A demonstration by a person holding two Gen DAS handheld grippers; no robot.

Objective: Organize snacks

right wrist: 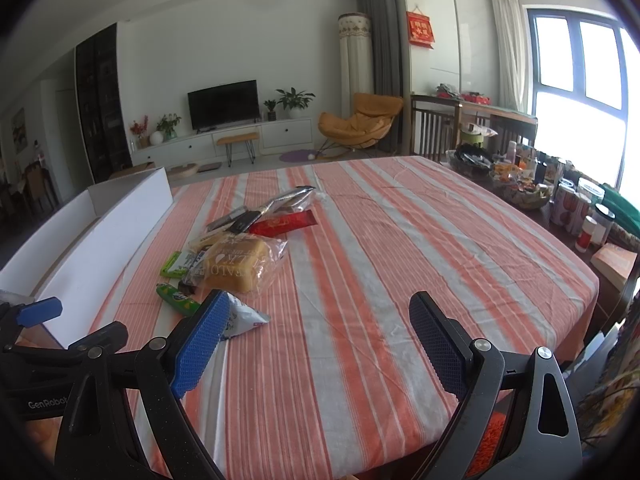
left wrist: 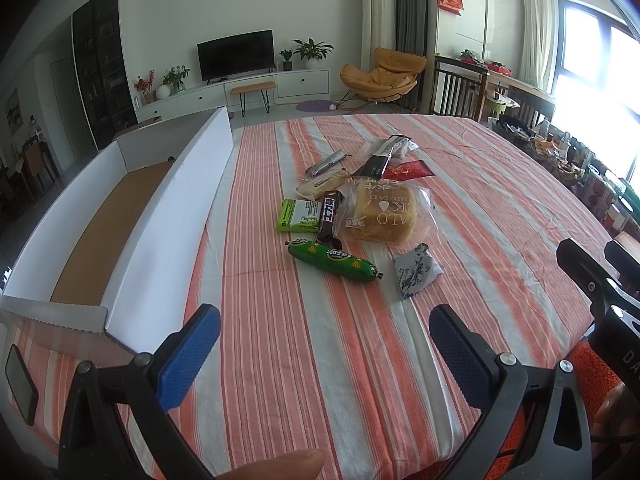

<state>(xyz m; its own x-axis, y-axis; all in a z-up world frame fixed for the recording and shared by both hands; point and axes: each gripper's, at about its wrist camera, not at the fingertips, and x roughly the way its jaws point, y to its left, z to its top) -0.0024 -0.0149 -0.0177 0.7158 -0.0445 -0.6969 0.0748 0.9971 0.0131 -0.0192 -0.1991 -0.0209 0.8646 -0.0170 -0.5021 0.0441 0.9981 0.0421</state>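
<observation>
Orange-striped tablecloth [left wrist: 320,340]; green sausage [left wrist: 334,260]

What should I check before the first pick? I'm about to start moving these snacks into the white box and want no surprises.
1. Left gripper open and empty: ok.
2. Right gripper open and empty: ok.
3. White box open, brown floor showing: ok.
4. Green sausage lies free at the pile's near edge: ok.
5. Chocolate bar free of neighbours: not ok, it lies against the bread bag.
6. Blue-patterned packet apart from the pile: ok.
</observation>
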